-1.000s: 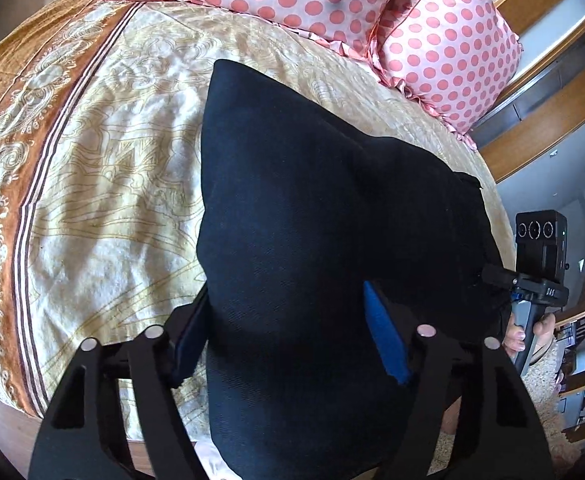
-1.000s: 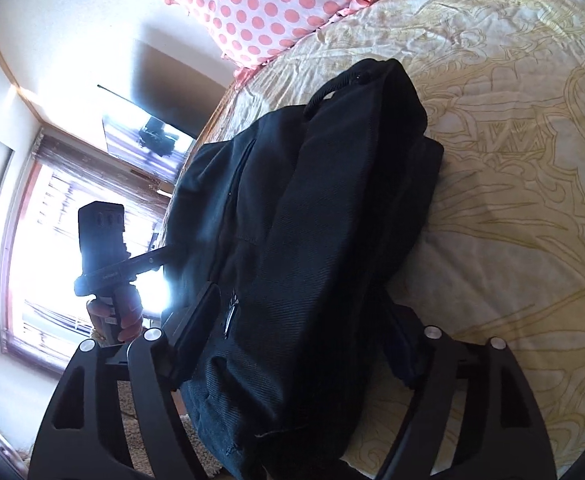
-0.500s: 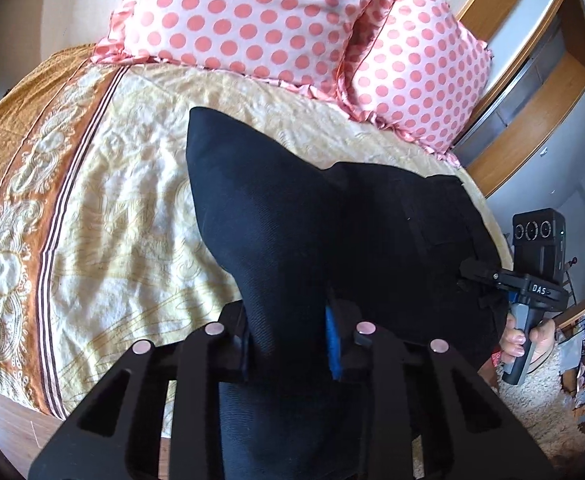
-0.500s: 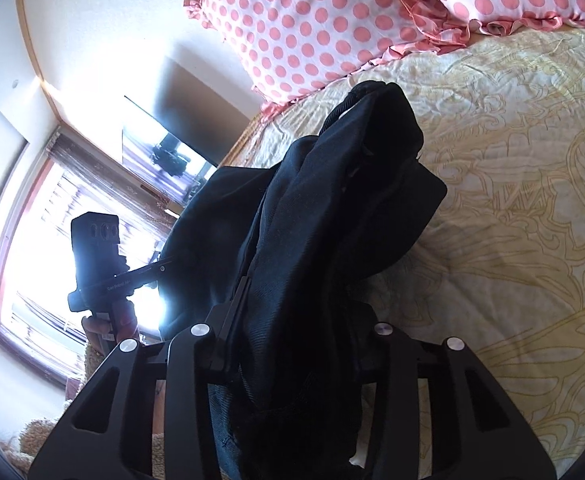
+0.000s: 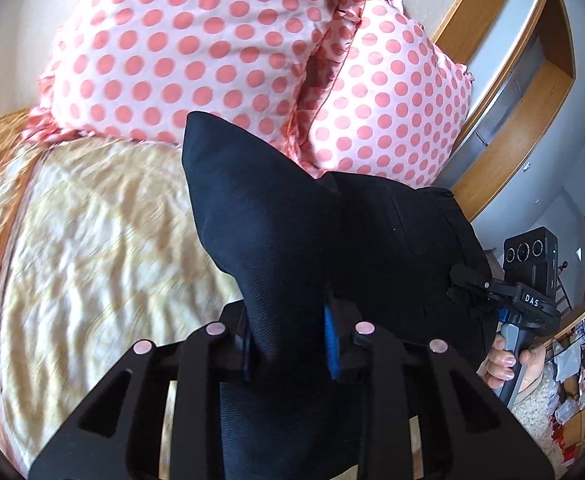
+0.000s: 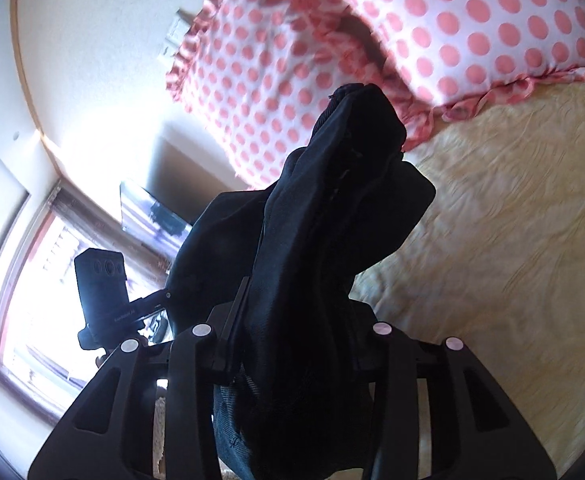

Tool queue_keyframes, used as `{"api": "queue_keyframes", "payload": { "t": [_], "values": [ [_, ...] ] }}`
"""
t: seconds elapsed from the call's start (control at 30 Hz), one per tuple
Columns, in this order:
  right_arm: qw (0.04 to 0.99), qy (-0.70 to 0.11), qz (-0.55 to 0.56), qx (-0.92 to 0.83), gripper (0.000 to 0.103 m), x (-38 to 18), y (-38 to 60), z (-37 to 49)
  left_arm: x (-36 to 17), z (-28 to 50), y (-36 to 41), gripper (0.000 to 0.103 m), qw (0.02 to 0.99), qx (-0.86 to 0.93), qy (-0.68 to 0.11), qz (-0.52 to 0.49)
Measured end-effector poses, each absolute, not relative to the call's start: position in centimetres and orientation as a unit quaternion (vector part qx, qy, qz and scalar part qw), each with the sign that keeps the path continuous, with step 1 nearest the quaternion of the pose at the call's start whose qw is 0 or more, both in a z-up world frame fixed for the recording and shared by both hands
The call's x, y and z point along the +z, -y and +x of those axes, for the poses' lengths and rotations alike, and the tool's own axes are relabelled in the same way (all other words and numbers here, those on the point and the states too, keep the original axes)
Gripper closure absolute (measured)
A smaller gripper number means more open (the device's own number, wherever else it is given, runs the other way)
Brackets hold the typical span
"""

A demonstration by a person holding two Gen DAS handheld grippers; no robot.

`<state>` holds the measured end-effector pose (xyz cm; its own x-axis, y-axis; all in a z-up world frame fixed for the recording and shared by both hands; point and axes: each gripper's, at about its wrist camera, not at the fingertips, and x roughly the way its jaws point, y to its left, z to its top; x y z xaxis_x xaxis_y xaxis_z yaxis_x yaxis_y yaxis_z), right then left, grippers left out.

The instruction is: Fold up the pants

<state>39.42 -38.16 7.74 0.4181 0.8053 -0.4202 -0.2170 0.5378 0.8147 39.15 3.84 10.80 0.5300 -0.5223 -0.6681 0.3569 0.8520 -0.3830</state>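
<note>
Both grippers clamped on the black pants, lifting the near edge off the bed.

Left wrist view: the left gripper (image 5: 292,340) has gone from spread wide a second ago to clenched on a bunched ridge of the pants (image 5: 292,240), which rise ahead of its fingers into a peak against the polka-dot pillows (image 5: 196,52); the bedspread (image 5: 72,240) lies to its left, and the other hand-held unit shows off to its right. Right wrist view: the right gripper (image 6: 292,344) has likewise closed, pinching a thick gathered fold of the pants (image 6: 332,240) that stands up straight ahead, bedspread (image 6: 512,240) to its right. With both grips secured and the cloth raised, the fold-over toward the pillows looks ready to begin.
</note>
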Motion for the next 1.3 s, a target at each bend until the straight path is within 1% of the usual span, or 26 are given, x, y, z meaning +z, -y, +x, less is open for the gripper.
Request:
{"api": "queue_keyframes", "payload": {
  "t": [0.1,0.2,0.27,0.33,0.37,0.4,0.43,0.47,0.5,0.53,0.57,0.63,0.73,0.83,0.9,1.1,1.17,1.23,1.3],
  "values": [
    [0.774,-0.424,0.352,0.311,0.063,6.3,40.0,41.2,9.6,41.7,-1.9,0.077,0.868,-0.255,-0.415,-0.099],
    [0.774,-0.452,0.346,0.279,0.064,3.5,40.7,42.0,7.0,43.6,-0.9,0.076,0.861,-0.241,-0.437,-0.1],
    [0.778,-0.475,0.325,0.25,0.063,1.6,40.6,42.5,5.5,44.3,-0.6,0.074,0.864,-0.222,-0.443,-0.088],
    [0.784,-0.471,0.322,0.245,0.06,1.2,40.7,42.5,4.9,44.5,-1.0,0.07,0.864,-0.223,-0.44,-0.098],
    [0.789,-0.474,0.312,0.237,0.057,1.4,40.6,42.4,4.9,44.5,-1.1,0.066,0.864,-0.221,-0.441,-0.099],
    [0.795,-0.477,0.3,0.225,0.054,1.7,40.5,42.3,4.9,44.4,-1.2,0.055,0.867,-0.212,-0.441,-0.095],
    [0.805,-0.476,0.282,0.215,0.053,2.2,40.4,42.0,5.1,44.1,-1.5,0.041,0.873,-0.194,-0.438,-0.087],
    [0.817,-0.472,0.262,0.202,0.046,2.9,40.3,41.6,5.5,43.5,-2.0,0.033,0.885,-0.168,-0.428,-0.074],
    [0.832,-0.465,0.238,0.184,0.039,3.4,40.2,41.2,6.0,43.2,-2.5,0.017,0.897,-0.142,-0.414,-0.06],
    [0.852,-0.453,0.209,0.162,0.035,4.2,40.2,40.6,6.7,42.6,-3.2,0.014,0.91,-0.113,-0.395,-0.047],
    [0.872,-0.434,0.176,0.141,0.03,5.3,40.0,39.8,7.6,41.6,-3.8,0.013,0.927,-0.076,-0.367,-0.029],
    [0.912,-0.386,0.103,0.095,0.03,7.8,39.4,37.6,8.8,40.0,-4.1,0.007,0.941,-0.024,-0.336,-0.001],
    [0.933,-0.337,0.042,0.122,0.03,10.0,36.2,34.7,9.7,36.6,-2.4,0.002,0.952,-0.003,-0.302,0.044],
    [0.936,-0.323,-0.002,0.139,0.03,10.3,33.0,32.6,9.0,34.0,1.1,0.002,0.948,-0.025,-0.304,0.088],
    [0.936,-0.322,-0.002,0.141,0.03,10.2,32.0,32.1,8.3,33.0,2.7,0.002,0.946,-0.04,-0.308,0.098],
    [0.933,-0.335,0.009,0.133,0.03,9.6,31.2,31.6,5.3,32.6,5.1,0.002,0.937,-0.044,-0.333,0.098],
    [0.928,-0.349,0.015,0.131,0.03,8.9,31.2,31.5,4.1,33.2,5.0,0.002,0.933,-0.038,-0.346,0.093],
    [0.916,-0.379,0.02,0.131,0.03,7.6,31.1,31.7,3.2,33.5,4.7,0.002,0.93,-0.039,-0.357,0.078],
    [0.909,-0.396,0.014,0.131,0.027,6.5,30.9,31.9,2.6,33.7,4.4,0.002,0.929,-0.044,-0.362,0.063]
  ]
}}
